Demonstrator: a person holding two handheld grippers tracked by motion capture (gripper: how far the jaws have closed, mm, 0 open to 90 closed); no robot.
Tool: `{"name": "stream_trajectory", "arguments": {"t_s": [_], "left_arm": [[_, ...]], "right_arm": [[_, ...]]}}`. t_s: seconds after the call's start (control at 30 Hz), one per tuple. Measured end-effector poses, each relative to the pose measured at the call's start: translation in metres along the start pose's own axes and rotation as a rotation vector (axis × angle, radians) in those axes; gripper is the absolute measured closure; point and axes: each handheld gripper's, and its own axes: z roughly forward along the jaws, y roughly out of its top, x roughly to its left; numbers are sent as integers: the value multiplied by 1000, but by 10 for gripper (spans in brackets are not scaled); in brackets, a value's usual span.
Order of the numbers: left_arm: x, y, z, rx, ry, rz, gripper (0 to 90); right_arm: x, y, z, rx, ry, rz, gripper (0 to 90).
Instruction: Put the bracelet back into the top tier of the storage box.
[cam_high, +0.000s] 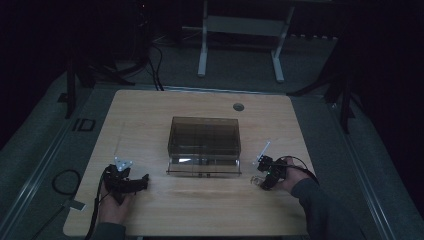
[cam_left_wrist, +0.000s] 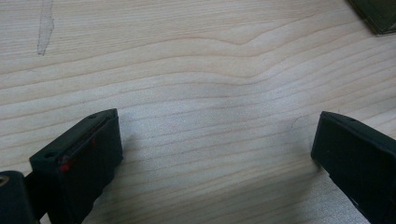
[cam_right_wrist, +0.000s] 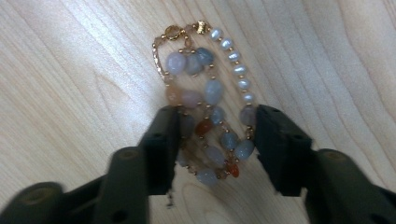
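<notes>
From the high view, the wooden table (cam_high: 150, 115) carries a smoked, see-through plastic box (cam_high: 204, 145) at its middle, with a lower front section that may be a drawer or tray; the light is too dim to say which. The left gripper (cam_high: 142, 181) rests on the table near the person's edge, well left of the box. The right gripper (cam_high: 260, 176) is down at the tabletop just right of the box's front corner, over a small pale thing that reads here only as a smudge.

In the left gripper view, the two black jaws stand wide apart over bare wood with nothing between them. A corner of the box (cam_left_wrist: 376, 16) sits at the top right. This hand looks idle, and it is best kept parked clear of the box front.

In the right gripper view, the small thing is a beaded bracelet (cam_right_wrist: 210, 98): grey, peach and orange stones, a row of white pearls and a gold clasp, lying bunched on the wood. The jaws flank its near half, partly closed, with the beads touching or nearly touching both pads; I can't tell whether they press yet. To do the pick well, I judge the jaws should gather several strands, not one bead, close gently so the round stones do not squirt out, and lift straight up so the loose end trails free.
</notes>
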Motion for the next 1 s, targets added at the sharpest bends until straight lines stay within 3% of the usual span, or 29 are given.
{"name": "stream_trajectory", "arguments": {"t_s": [0.17, 0.5, 0.8, 1.0], "left_arm": [[0, 0, 0, 1, -1, 1, 23], [0, 0, 0, 1, -2, 2, 23], [0, 0, 0, 1, -2, 1, 23], [0, 0, 0, 2, -2, 2, 23]], "right_arm": [[1, 2, -1, 11, -12, 9, 742], [1, 1, -2, 5, -19, 35, 771], [-3, -2, -3, -13, 22, 83, 796], [-1, -2, -4, -18, 16, 76, 806]]}}
